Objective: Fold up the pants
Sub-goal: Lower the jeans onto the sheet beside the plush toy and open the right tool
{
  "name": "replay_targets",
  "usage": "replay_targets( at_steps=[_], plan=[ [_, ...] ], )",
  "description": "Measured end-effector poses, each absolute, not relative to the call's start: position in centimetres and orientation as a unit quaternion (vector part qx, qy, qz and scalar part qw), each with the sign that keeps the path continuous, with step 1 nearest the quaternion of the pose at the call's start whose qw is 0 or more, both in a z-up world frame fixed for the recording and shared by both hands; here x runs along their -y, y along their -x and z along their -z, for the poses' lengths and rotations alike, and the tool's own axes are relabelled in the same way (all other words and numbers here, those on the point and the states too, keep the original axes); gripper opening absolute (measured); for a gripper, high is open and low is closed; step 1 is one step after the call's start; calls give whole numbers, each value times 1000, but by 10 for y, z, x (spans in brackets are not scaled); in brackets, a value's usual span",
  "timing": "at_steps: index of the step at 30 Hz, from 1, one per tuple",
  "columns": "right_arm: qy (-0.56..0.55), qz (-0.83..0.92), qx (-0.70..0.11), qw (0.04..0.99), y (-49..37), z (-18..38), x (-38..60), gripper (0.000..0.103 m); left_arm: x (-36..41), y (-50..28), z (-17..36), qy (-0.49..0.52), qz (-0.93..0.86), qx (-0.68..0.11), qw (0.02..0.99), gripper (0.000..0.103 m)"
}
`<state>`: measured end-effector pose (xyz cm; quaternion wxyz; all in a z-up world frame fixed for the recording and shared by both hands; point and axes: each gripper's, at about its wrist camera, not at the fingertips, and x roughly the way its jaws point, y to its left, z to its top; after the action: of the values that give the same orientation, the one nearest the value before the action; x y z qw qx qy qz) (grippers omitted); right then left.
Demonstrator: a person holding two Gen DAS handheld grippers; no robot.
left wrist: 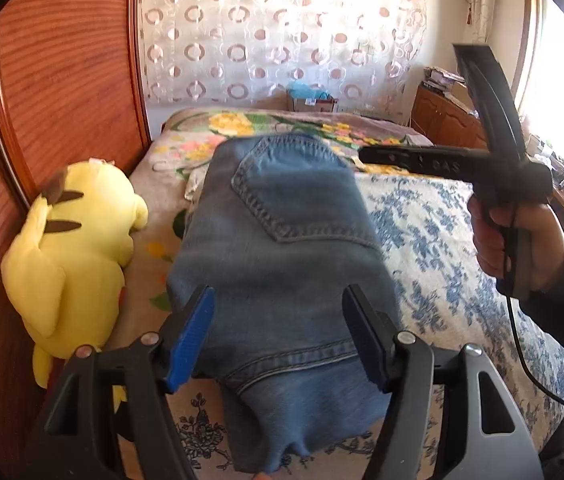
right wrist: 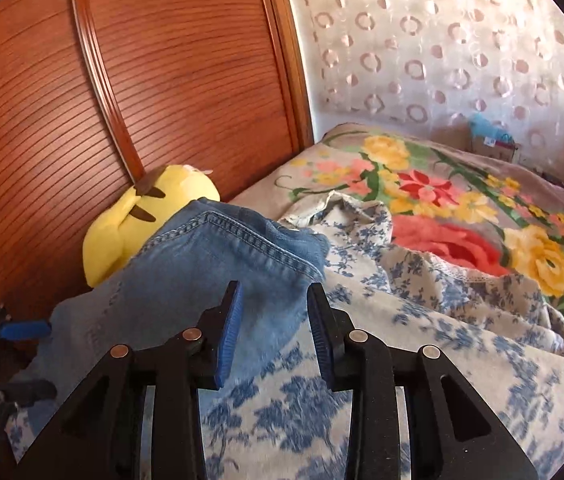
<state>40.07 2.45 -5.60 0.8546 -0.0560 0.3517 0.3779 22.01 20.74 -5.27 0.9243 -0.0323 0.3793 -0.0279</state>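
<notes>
Where the left wrist view starts, nearest first:
Left gripper (left wrist: 278,336): fingers spread wide, blue pads facing each other, nothing between them in a grip; they straddle the near end of the jeans from above or just in front, contact not clear.
Jeans (left wrist: 282,264): blue denim, folded into a thick bundle, lying on the bed and running away from the left camera; back pocket faces up, a frayed hem edge hangs at the near end.
Right gripper (right wrist: 272,332): fingers apart at a moderate gap, empty; the gap sits over the edge of the jeans (right wrist: 210,264) where denim meets the blue-print bedspread.
Right hand (left wrist: 522,240): seen from the left camera, raised to the right of the jeans, wrapped around the black gripper handle, a black cable trailing down from it.
Blue-print bedspread (right wrist: 402,340): white with blue flowers, rumpled, under and right of the jeans.
Plush toy (left wrist: 78,248): yellow, brown stripes on its back, lying just left of the jeans against the wooden headboard (left wrist: 62,80).
Floral blanket (right wrist: 462,208): red, yellow and pink flowers, beyond the bedspread.
Cardboard box (left wrist: 310,102): past the far edge of the bed, blue material on top.
Curtain (left wrist: 282,28): white, ring pattern, bright with daylight.
Wooden cabinet (left wrist: 446,116): far right, clutter on top.
</notes>
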Motion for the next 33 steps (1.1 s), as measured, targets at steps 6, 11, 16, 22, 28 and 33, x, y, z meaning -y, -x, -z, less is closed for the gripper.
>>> replay_targets(
  at_steps=[6, 11, 16, 22, 28, 33],
  plan=[
    [56, -375, -340, 861, -380, 42, 1, 33, -186, -213, 28, 19, 38, -354, 934, 71],
    [54, -369, -326, 868, -359, 29, 27, 33, -159, -207, 7, -5, 43, -334, 942, 76],
    [47, -357, -314, 878, -343, 16, 54, 34, -133, -200, -8, -20, 45, -315, 948, 79],
    [46, -335, -292, 895, -315, -5, 92, 34, -103, -187, -30, -23, 45, -276, 960, 81],
    [49, -309, -264, 912, -282, -26, 129, 41, -70, -170, -51, -28, 45, -235, 971, 81],
    [49, -283, -257, 923, -258, -34, 156, 46, -55, -156, -63, -28, 35, -209, 977, 81]
  ],
)
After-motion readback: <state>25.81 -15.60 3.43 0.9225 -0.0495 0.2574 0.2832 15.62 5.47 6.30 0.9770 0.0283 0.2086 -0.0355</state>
